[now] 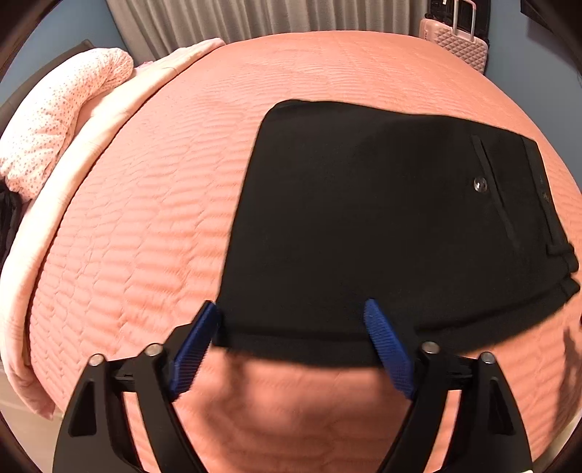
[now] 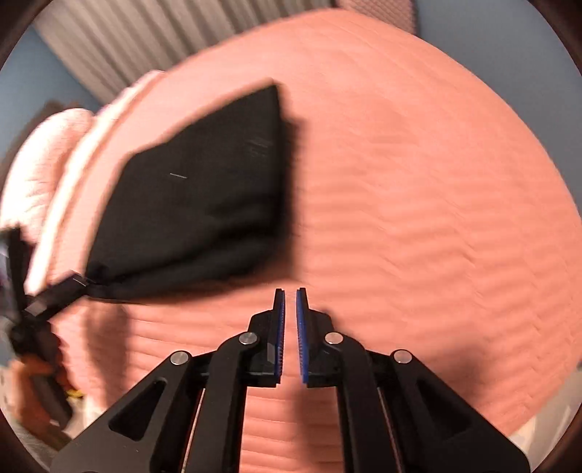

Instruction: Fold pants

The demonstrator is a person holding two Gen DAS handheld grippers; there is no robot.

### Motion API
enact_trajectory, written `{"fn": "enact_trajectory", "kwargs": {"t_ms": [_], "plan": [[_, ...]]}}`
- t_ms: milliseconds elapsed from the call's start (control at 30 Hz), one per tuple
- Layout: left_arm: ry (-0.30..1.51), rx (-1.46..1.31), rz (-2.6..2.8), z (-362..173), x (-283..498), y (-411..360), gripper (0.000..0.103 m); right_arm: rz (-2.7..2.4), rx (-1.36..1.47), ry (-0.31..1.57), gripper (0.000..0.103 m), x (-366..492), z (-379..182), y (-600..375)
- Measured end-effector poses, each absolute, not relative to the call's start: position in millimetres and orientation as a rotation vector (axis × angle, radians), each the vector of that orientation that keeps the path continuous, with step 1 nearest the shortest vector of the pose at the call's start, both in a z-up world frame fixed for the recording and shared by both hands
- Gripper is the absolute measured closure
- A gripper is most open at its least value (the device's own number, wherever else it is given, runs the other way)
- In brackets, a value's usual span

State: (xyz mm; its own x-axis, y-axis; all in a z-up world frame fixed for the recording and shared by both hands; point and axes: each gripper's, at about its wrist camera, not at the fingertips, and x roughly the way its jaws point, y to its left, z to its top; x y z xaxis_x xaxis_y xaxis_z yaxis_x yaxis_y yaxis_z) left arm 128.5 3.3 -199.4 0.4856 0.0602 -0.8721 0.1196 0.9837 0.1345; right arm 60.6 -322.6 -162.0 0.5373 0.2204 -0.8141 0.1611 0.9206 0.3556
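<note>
The folded pants (image 1: 382,225) lie just ahead of the wide-open, empty left gripper (image 1: 291,320), nearer than the nearly shut, empty right gripper (image 2: 290,302).

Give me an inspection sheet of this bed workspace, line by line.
Surface: salmon quilted bedspread, rippled.
Job's things: black trousers, folded into a compact rectangle, pocket button up.
Clutter: pale pink folded blanket and dotted pink pillow at the far edge.
Grippers: left tongs open at the trousers' near edge, gripping nothing; right tongs nearly shut, empty, over bare bedspread.
Cables: nothing seen.
Surroundings: grey pleated curtain, pink hard-shell suitcase, blue wall.
</note>
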Motion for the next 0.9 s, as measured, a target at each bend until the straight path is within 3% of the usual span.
{"fn": "enact_trajectory", "kwargs": {"t_ms": [67, 133, 267, 400, 500, 567, 600, 833, 900], "plan": [[1.110, 0.193, -0.013, -207, 119, 13, 0.018, 0.102, 0.393, 0.998, 0.094, 83, -169, -305], [1.166, 0.198, 0.012, -223, 108, 29, 0.018, 0.111, 0.347, 1.048, 0.084, 97, -191, -295], [1.161, 0.122, 0.044, -210, 95, 66, 0.018, 0.007, 0.356, 1.106, 0.082, 77, -196, -317], [1.106, 0.017, 0.024, -168, 124, 82, 0.018, -0.029, 0.386, 1.028, 0.080, 53, -157, -354], [1.022, 0.129, 0.027, -140, 147, 60, 0.018, -0.051, 0.359, 0.971, 0.078, 50, -127, -372], [0.967, 0.203, 0.033, -126, 152, 44, 0.018, -0.066, 0.363, 0.941, 0.049, 47, -119, -372], [0.953, 0.206, 0.035, -123, 153, 40, 0.018, -0.065, 0.366, 0.926, 0.044, 46, -124, -361], [0.976, 0.151, 0.021, -128, 158, 33, 0.018, -0.011, 0.403, 0.936, 0.041, 55, -136, -348], [0.984, 0.149, 0.018, -133, 160, 31, 0.018, -0.013, 0.416, 0.935, 0.030, 64, -138, -346]]}}
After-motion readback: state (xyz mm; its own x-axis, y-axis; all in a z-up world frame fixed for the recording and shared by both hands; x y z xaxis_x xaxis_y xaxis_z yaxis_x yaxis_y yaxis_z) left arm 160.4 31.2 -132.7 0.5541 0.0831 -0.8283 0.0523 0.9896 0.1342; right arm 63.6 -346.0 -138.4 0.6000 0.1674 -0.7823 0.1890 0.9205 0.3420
